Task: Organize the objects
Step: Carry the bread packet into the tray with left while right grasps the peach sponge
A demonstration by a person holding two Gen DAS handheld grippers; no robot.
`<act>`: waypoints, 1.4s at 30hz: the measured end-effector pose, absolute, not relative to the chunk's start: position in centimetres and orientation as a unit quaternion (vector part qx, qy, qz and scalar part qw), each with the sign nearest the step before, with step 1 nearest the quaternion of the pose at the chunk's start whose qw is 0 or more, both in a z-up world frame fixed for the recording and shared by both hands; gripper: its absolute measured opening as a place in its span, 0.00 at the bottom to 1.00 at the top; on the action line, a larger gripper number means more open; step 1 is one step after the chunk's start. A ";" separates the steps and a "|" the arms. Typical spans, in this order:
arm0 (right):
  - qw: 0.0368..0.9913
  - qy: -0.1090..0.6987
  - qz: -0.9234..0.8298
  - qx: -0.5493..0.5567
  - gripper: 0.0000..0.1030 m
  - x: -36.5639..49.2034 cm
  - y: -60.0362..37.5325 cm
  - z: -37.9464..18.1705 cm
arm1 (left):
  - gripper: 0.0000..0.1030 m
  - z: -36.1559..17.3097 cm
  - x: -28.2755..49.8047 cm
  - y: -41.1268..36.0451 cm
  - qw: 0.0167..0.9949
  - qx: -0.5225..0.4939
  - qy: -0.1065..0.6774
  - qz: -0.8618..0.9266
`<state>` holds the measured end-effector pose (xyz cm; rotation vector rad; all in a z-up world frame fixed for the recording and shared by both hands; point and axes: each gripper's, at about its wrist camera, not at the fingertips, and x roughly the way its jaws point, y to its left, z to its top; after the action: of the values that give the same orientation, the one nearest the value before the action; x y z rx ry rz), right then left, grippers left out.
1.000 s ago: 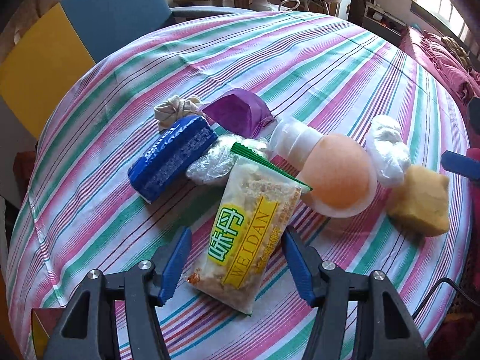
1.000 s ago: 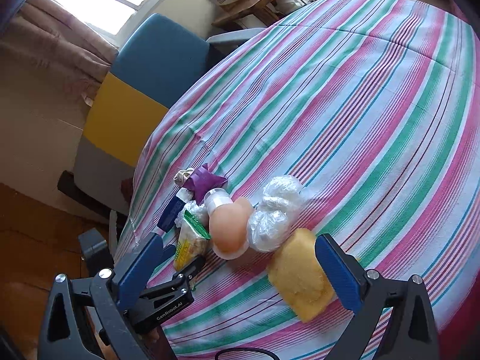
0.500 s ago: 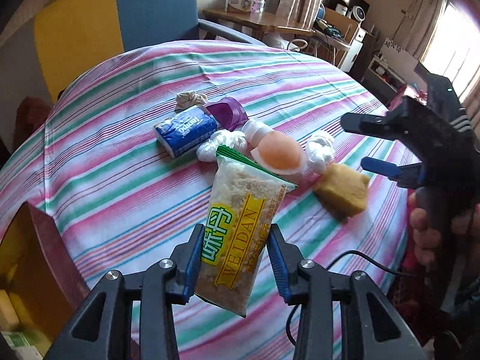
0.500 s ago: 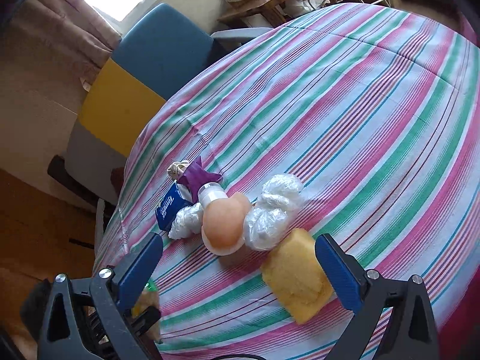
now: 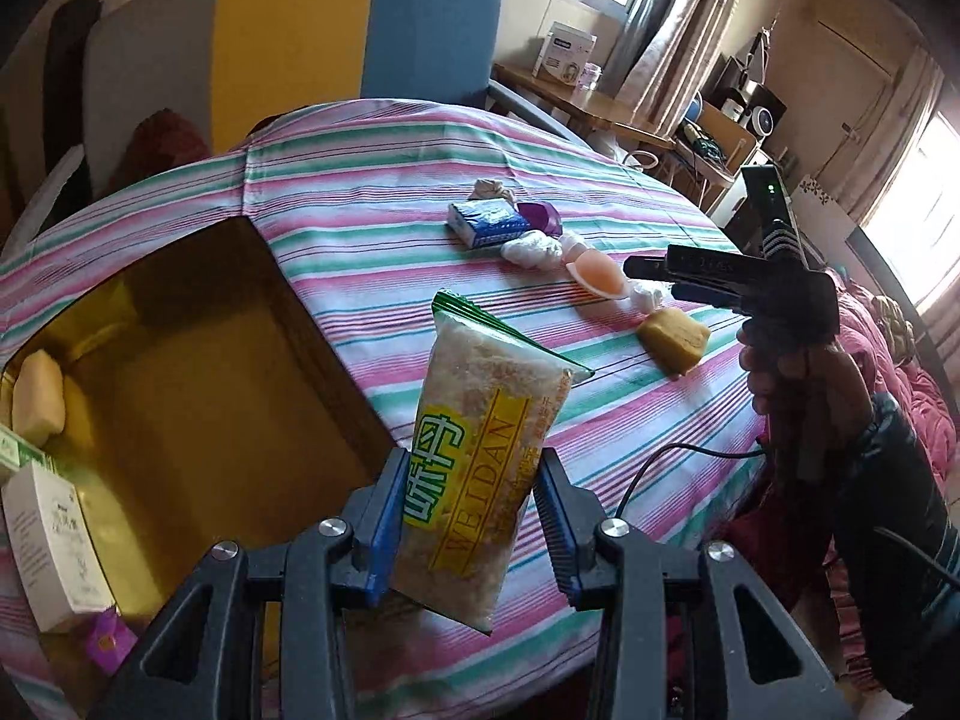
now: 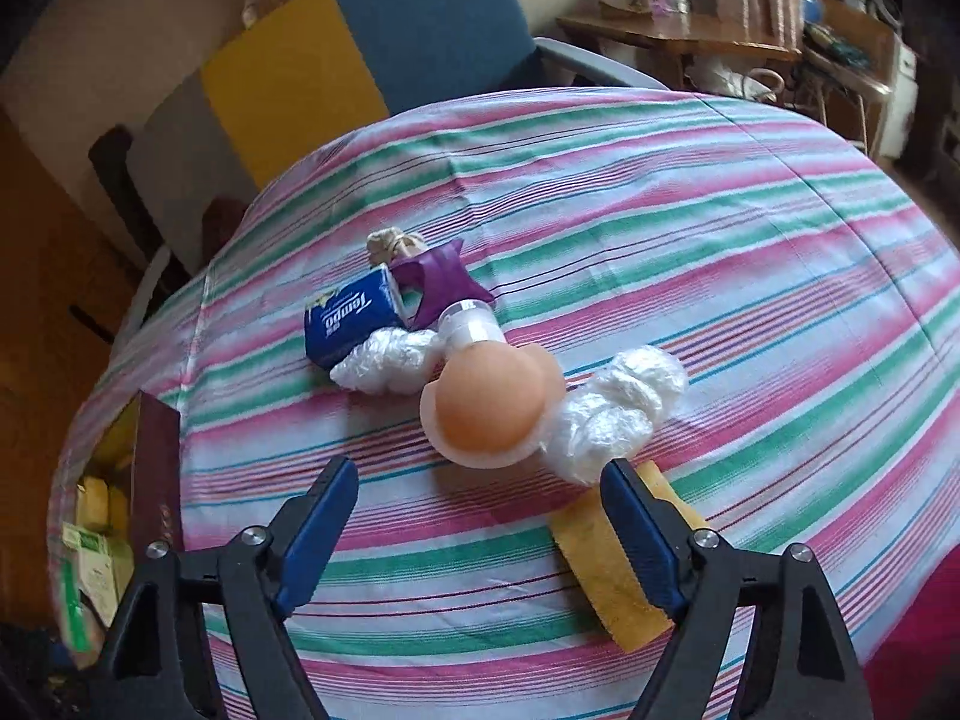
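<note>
My left gripper is shut on the lower part of a clear snack bag with a yellow label. It holds the bag in the air above the table edge, just right of an open gold-lined box. My right gripper hangs low over the striped cloth, jaws closing with only cloth between them. Its right finger covers part of a yellow sponge. Just past the fingertips lie a peach dome-shaped bottle, two wads of white plastic, a blue tissue pack and a purple piece.
The box holds a white carton and a pale block. A person's hand grips the right tool, with a black cable trailing over the table edge. A blue and yellow chair stands behind the table.
My left gripper shut on the snack bag, lifted it off the table and swung it left to the box. My right gripper rolled, moved toward the sponge and narrowed its jaws.
</note>
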<state>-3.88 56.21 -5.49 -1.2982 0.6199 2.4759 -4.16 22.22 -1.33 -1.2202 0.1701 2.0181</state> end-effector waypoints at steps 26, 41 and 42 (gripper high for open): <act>0.083 -0.009 0.812 -0.578 0.55 -10.2 52.9 -9.7 | 0.40 -1.5 -5.7 11.6 0.297 -0.488 -0.034 0.820; 0.030 -0.046 0.828 -0.558 0.55 -5.8 44.1 -9.9 | 0.40 -1.3 -14.2 6.9 0.195 -0.517 -0.127 0.824; 0.029 -0.046 0.828 -0.558 0.55 -5.8 44.1 -9.9 | 0.40 -1.6 -15.2 7.1 0.180 -0.521 -0.125 0.825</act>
<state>-5.79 44.08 -9.91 -1.7217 -0.1421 2.5535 -15.17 7.05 -1.56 -1.4726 -0.3527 2.3304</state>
